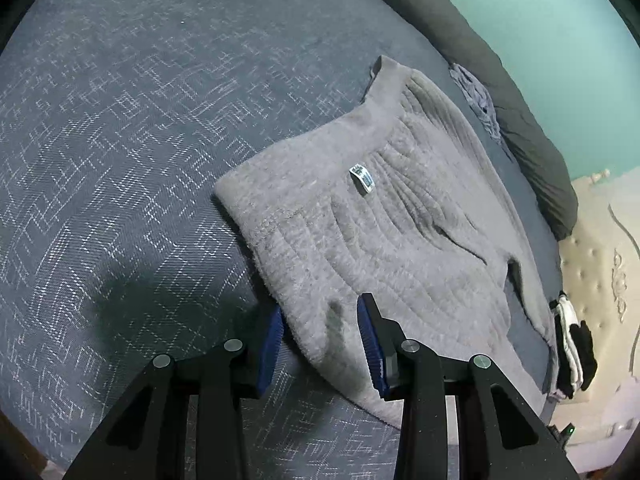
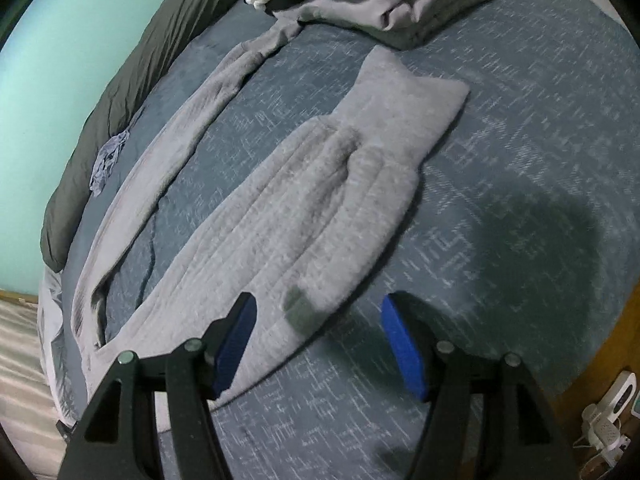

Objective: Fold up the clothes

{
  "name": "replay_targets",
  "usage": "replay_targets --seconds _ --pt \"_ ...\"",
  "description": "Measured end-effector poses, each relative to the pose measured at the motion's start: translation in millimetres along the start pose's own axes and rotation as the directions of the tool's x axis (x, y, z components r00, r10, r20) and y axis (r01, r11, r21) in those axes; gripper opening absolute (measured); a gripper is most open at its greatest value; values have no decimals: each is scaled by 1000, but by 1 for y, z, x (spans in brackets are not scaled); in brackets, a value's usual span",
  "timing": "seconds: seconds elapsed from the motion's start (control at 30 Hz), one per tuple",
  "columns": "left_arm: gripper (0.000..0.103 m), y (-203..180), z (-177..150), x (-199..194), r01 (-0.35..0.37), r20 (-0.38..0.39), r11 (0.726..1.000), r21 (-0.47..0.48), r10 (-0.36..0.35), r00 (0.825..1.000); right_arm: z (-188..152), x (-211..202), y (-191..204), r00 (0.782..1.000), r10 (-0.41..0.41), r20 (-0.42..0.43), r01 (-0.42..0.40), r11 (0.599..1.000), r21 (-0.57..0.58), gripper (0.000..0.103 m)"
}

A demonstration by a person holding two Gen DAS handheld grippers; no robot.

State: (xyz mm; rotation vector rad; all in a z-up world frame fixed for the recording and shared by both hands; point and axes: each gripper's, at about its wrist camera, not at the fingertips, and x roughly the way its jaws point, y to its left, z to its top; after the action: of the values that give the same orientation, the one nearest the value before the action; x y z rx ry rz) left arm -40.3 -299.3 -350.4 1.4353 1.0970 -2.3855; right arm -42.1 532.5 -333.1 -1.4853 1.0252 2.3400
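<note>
Grey fleece trousers lie spread flat on the blue patterned bedspread; all positions below are given relative to them.

Left gripper sits at their nearest hem edge, jaws released and parted, blue pads straddling the fabric without closing on it. Right gripper hovers at the near end of one trouser leg, jaws likewise released and wide apart, holding nothing; a dark patch on the fabric lies between its fingers.

At mid-garment, a small white label is sewn on the waist area. The second leg runs apart from the first, bedspread showing between.

Beyond the trousers, a crumpled bluish cloth lies beside a dark grey duvet. Past the leg ends, folded grey clothing is stacked, with a black-and-white item on it.
</note>
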Motion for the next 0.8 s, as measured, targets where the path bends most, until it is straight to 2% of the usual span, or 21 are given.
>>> replay_targets --seconds 0.23,0.3,0.37,0.47,0.5,0.53,0.57,0.67,0.8 --pt "40 8 2 9 6 -11 1000 -25 -6 1000 3 15 15 1000 0 -13 0 999 -47 66" --pt "32 6 4 10 6 -12 1000 -13 -6 1000 3 17 14 1000 6 -12 -6 999 -40 65" --pt "17 4 5 12 7 -18 1000 -9 -7 1000 4 17 14 1000 11 -8 -12 999 -39 52" --pt "7 1 6 13 -2 -21 1000 -1 2 1000 5 16 14 1000 18 -4 -18 999 -50 36" --pt "7 -1 7 12 -3 -16 1000 4 3 1000 6 15 16 1000 22 0 -22 998 -57 32" --pt "6 -3 8 10 -3 -10 1000 8 3 1000 6 13 18 1000 22 7 -21 998 -67 20" --pt "5 -6 9 7 -3 -2 1000 13 3 1000 6 12 19 1000 22 13 -21 997 -77 15" --pt "5 -16 14 -5 10 28 999 31 -10 1000 11 3 25 999 35 37 -31 994 -105 8" --pt "4 -34 24 -19 26 48 998 61 -29 998 19 -10 35 996 66 62 -57 989 -138 6"
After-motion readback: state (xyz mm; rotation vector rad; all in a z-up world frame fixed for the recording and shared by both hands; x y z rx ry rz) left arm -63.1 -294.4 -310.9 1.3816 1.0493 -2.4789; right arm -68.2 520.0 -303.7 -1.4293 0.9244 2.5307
